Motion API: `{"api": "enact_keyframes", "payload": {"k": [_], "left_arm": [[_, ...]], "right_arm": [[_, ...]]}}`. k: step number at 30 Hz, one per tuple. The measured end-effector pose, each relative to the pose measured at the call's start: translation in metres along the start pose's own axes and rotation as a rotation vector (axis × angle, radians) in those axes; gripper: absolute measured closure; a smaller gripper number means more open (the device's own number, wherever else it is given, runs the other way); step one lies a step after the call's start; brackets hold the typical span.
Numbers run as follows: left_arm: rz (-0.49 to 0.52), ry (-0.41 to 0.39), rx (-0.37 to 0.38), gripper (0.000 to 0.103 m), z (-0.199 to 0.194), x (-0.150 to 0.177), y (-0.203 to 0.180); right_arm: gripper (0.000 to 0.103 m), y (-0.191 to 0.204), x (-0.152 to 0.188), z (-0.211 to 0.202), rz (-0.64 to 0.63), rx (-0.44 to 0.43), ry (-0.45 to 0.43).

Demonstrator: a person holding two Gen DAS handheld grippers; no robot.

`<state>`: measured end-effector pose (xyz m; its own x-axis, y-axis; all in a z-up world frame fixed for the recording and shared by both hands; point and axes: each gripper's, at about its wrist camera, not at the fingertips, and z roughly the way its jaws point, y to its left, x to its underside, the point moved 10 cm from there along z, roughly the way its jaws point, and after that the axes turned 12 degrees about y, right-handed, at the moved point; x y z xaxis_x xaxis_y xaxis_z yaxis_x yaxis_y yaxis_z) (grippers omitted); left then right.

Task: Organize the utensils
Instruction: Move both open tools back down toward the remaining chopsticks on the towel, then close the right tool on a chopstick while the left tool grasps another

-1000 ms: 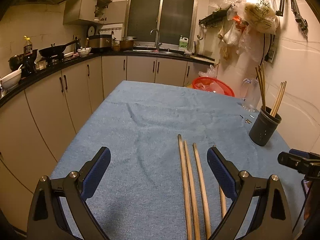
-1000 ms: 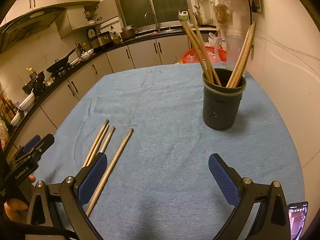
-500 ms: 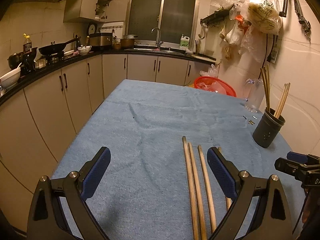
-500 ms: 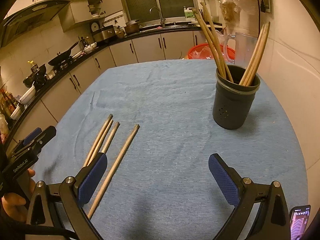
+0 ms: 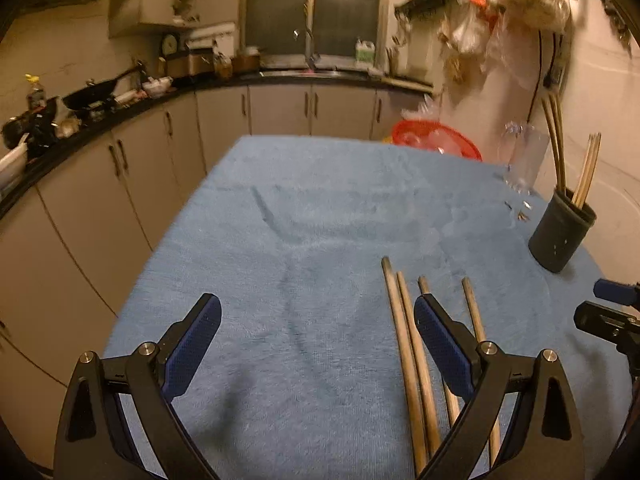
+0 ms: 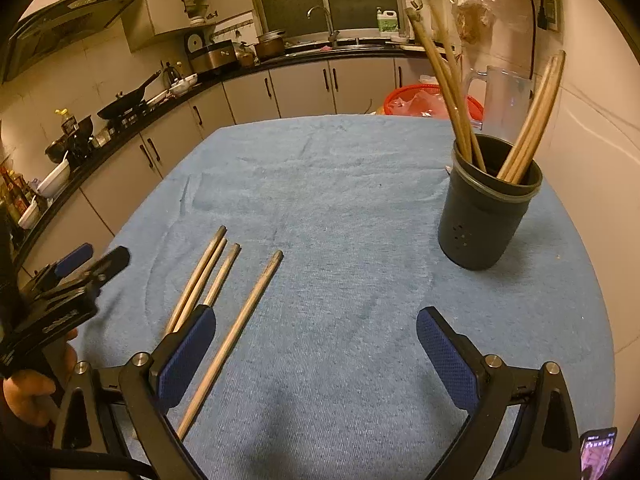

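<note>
Chopsticks: four loose wooden chopsticks (image 6: 224, 280) lie flat on my blue table cloth (image 6: 340, 208), three bunched close, one set apart to the right.
Left gripper (image 5: 318, 344): jaws spread wide, nothing between them; the chopsticks run under my right-hand finger.
Right gripper (image 6: 316, 356): jaws gaping, empty; the lone stick passes just inside its left finger.
Left view only: motion-blurred; the right gripper's tip shows at the far right edge.
Right view only: a hand (image 6: 28, 388) gripping the left tool, a phone corner bottom right.
Holder: dark round utensil holder (image 6: 486, 216) upright near the wall, more chopsticks leaning inside in two bunches.
Behind it: clear glass mug (image 6: 504, 96), red basket (image 6: 420, 104).
</note>
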<state>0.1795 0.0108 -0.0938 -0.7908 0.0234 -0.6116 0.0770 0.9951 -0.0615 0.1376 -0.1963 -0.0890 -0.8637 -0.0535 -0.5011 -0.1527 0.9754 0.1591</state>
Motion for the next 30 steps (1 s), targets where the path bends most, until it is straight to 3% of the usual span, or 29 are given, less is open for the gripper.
{"api": "enact_keyframes", "payload": {"k": [2,4,5,9,12,14,15,19,23,25,30], "left_arm": [[0.017,0.026,0.026,0.007,0.01,-0.005,-0.006],[0.036,0.046,0.034,0.007,0.021,-0.013,-0.012],[0.045,0.063,0.037,0.007,0.028,-0.018,-0.014],[0.061,0.133,0.064,0.007,0.057,-0.035,-0.025],[0.093,0.186,0.084,0.015,0.075,-0.041,-0.036],[0.113,0.25,0.097,0.045,0.092,-0.039,-0.043],[0.115,0.293,0.105,0.051,0.101,-0.037,-0.045],[0.126,0.302,0.095,0.06,0.109,-0.039,-0.047],[0.139,0.309,0.083,0.094,0.109,-0.039,-0.038],[0.114,0.32,0.128,0.094,0.108,-0.036,-0.031],[0.115,0.324,0.158,0.094,0.101,-0.033,-0.021]], "right_arm": [[0.012,0.002,-0.002,0.004,-0.018,0.009,0.009],[0.029,0.003,-0.005,0.01,-0.028,0.017,0.028],[0.031,0.003,-0.006,0.014,-0.027,0.013,0.041],[0.052,0.0,-0.009,0.03,0.017,-0.038,0.09],[0.054,-0.002,-0.01,0.039,0.035,-0.048,0.113],[0.054,-0.002,-0.01,0.042,0.035,-0.049,0.12],[0.057,-0.001,-0.01,0.044,0.037,-0.054,0.126],[0.057,0.0,-0.016,0.051,0.057,-0.082,0.144],[0.057,0.005,-0.023,0.059,0.055,-0.095,0.159],[0.057,0.008,-0.026,0.064,0.059,-0.11,0.171],[0.059,0.018,-0.036,0.087,0.082,-0.15,0.231]]}}
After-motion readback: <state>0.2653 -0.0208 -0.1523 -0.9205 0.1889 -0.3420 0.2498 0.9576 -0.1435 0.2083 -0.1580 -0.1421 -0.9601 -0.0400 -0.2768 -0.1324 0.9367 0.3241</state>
